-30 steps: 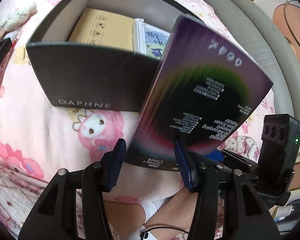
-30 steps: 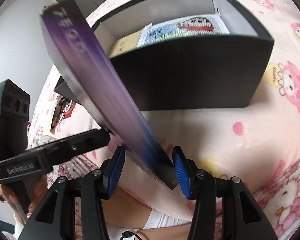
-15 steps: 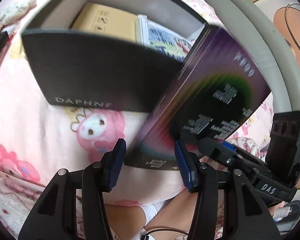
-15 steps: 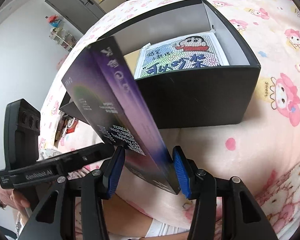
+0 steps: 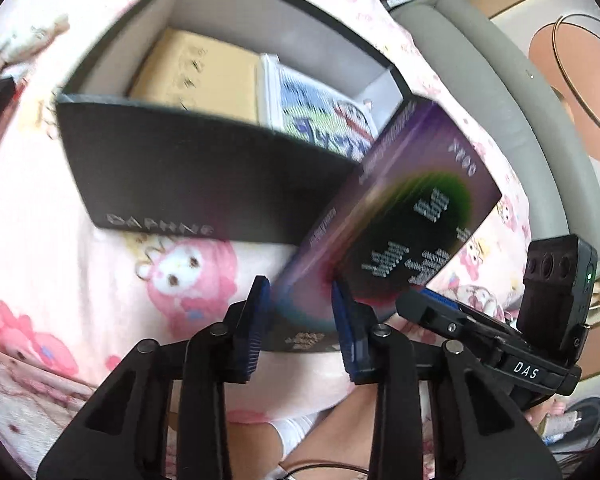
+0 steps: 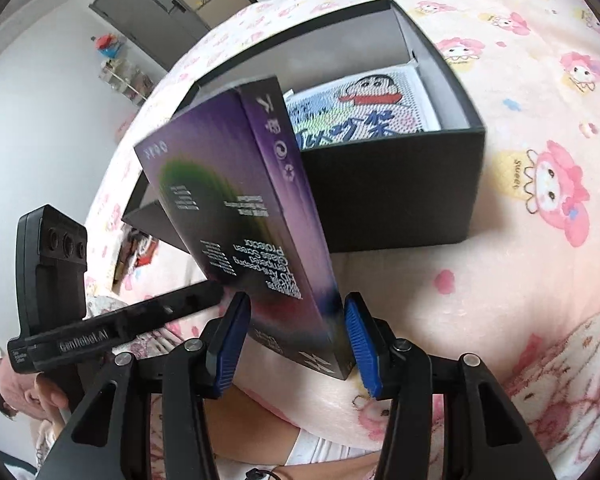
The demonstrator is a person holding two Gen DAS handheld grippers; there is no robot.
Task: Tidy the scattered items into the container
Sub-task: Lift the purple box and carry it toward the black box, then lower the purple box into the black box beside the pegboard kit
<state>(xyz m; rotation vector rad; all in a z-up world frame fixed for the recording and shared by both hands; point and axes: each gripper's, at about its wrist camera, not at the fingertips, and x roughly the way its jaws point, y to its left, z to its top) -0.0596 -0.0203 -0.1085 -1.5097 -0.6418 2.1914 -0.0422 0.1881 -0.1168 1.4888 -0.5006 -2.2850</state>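
Transfer step, as I judged it: flat purple screen-protector box with a dark oval panel [image 6: 252, 216] was up in the air in front of the open black cardboard container marked DAPHNE [image 5: 204, 184], tilted, top edge leaning toward the near wall, not yet over the rim.

Both grippers had it. My left gripper [image 5: 300, 320] was clamped on the box's lower end, blue pads pressed to either side. My right gripper [image 6: 294, 338] was clenched on that same lower end from the other side, pads against the two broad faces. Motion blur in the left wrist view; box print unreadable there.

Container sat on the pink cartoon-print bedspread [image 6: 520, 280]. Inside it, counted: one tan cardboard box [image 5: 196, 72] lying flat on the left, one white bead-picture panel with a cartoon boy [image 6: 364, 108] on the right. Two items stowed, one in hand.

Other loose things at the far left of the spread were too small and blurred to count.

Next move, by my reckoning: lift the box clear of the near wall, carry it forward over the opening, lay it flatter, then let go with one gripper before the other so it settles on the stowed items rather than catching the rim.
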